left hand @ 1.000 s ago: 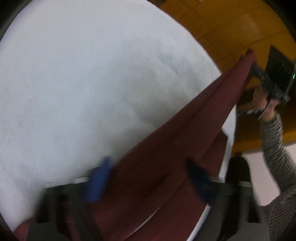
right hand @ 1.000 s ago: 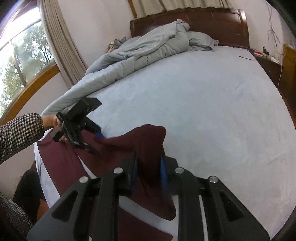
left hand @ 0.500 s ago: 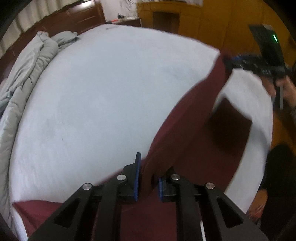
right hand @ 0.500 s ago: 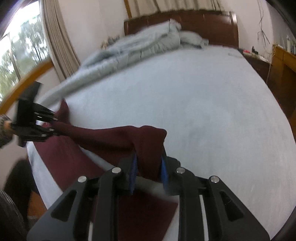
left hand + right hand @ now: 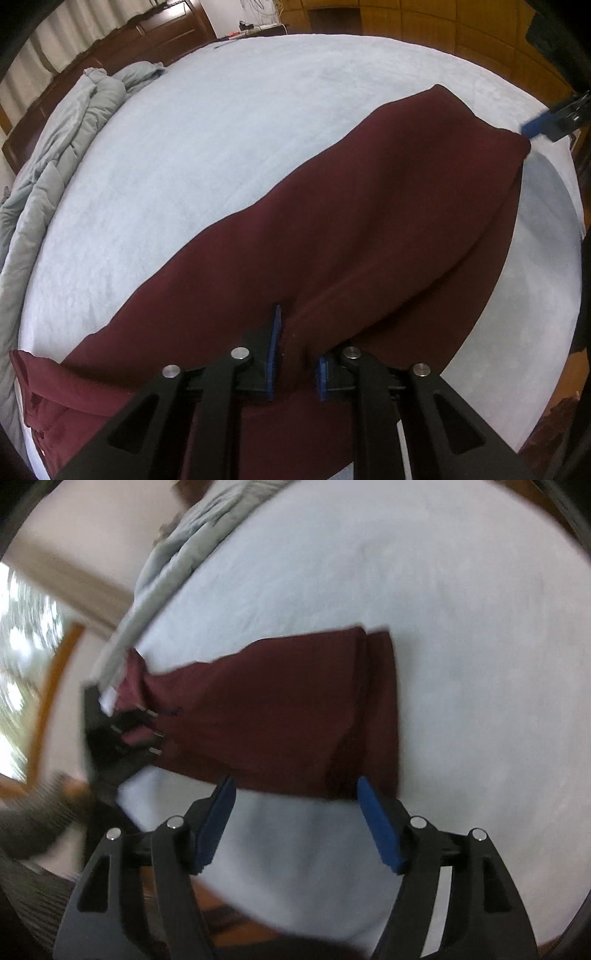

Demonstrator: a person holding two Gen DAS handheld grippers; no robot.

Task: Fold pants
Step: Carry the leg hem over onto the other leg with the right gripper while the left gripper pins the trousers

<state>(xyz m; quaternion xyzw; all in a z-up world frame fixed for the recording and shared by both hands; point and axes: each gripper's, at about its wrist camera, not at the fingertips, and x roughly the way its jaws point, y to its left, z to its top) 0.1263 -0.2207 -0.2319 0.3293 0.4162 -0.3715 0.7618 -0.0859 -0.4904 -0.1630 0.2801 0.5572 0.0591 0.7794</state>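
Note:
The dark red pants (image 5: 332,229) lie folded lengthwise across the pale blue bed (image 5: 221,110). My left gripper (image 5: 295,354) is shut on a fold of the pants at their near edge. My right gripper (image 5: 295,797) is open and empty, just off the pants' (image 5: 280,705) near edge. In the right wrist view the left gripper (image 5: 147,734) shows at the pants' left end. In the left wrist view the right gripper's blue fingertip (image 5: 539,125) shows at the far right, next to the pants' corner.
A rumpled grey duvet (image 5: 55,147) lies along the bed's left side and shows in the right wrist view (image 5: 177,554) too. A dark wooden headboard (image 5: 147,33) and wooden cabinets (image 5: 424,18) stand beyond the bed. A window (image 5: 22,657) is at the left.
The lifted pants leg has been laid down flat over the other. My right gripper has opened, let go of the pants and pulled back. My left gripper still holds the fabric.

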